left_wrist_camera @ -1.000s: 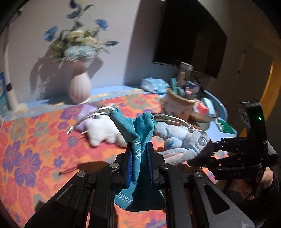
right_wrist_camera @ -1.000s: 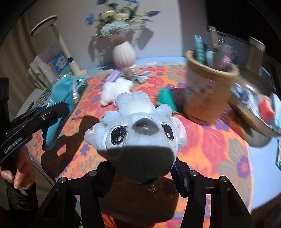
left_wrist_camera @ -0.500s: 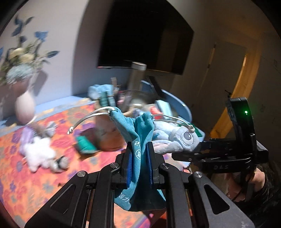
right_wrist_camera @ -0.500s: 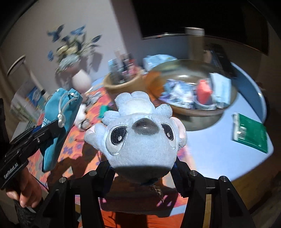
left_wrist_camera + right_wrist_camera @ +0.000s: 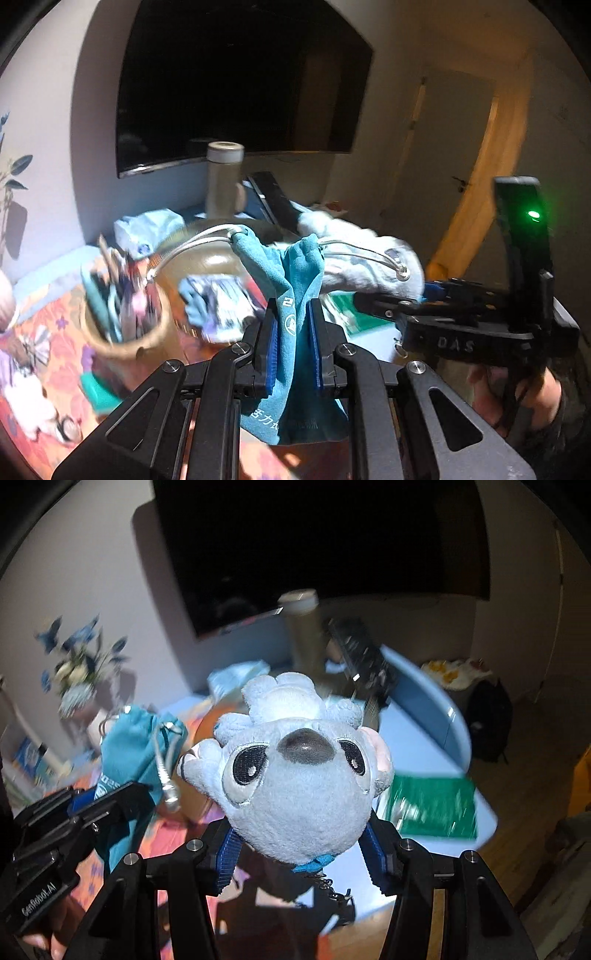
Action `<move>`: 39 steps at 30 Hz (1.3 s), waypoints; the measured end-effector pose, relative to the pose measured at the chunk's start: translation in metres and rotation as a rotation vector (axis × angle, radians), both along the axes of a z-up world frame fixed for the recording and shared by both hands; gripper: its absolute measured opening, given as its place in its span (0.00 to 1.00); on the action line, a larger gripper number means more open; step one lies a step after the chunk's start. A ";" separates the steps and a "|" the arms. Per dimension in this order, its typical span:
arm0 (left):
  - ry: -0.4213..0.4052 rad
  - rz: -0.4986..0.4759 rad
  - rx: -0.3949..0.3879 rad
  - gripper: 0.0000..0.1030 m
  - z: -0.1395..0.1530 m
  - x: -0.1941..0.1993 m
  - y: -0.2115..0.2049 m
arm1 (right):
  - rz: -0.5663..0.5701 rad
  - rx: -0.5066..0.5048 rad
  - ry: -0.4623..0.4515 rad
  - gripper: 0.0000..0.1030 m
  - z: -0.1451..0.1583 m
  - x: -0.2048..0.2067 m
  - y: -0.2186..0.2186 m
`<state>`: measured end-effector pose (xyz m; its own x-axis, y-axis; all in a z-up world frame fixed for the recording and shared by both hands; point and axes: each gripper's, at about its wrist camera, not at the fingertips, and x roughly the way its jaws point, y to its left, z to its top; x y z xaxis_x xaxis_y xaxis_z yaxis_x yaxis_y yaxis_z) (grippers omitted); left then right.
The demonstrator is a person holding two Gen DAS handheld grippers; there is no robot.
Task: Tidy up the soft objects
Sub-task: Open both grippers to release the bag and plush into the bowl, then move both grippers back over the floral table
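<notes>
Left wrist view: left gripper (image 5: 293, 345) pinches a teal suede drawstring pouch (image 5: 295, 325) between its blue pads, gripping the pouch's middle so the gathered mouth stands up and the silver cords arc out to either side.
Pouch position: lifted off the flowered orange tablecloth (image 5: 44, 321), body hanging below the jaws; mouth looks cinched, not spread.
Right wrist view: right gripper (image 5: 301, 845) clamps a pale grey-blue plush animal with big dark eyes (image 5: 295, 775) by its lower body, head pointing forward and up.
Plush position: held in the air over the near edge of the round blue table (image 5: 436, 716), just to the right of the pouch, the two close together.
Why held so: judged, the pouch is kept upright and the toy brought alongside so the toy can go inside; the mouth would need opening first.
Surroundings: tan round cup of pens (image 5: 122, 314) at left, a shallow bowl of clutter (image 5: 214, 258) behind the pouch, a green card (image 5: 432, 808) at right; much is motion-blurred.
Risk: cords may snag the toy.
</notes>
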<state>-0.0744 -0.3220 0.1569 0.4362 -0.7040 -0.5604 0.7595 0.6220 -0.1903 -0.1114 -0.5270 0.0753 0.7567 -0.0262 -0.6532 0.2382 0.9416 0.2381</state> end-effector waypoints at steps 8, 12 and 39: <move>0.059 0.173 0.081 0.11 -0.002 0.078 -0.052 | -0.024 -0.013 0.050 0.55 -0.007 0.092 -0.021; 0.051 0.209 0.098 0.12 -0.011 0.102 -0.068 | 0.009 -0.012 0.070 0.55 -0.018 0.128 -0.021; -0.097 0.363 0.129 0.41 0.010 0.002 -0.003 | 0.009 -0.176 0.070 0.83 -0.007 0.037 0.016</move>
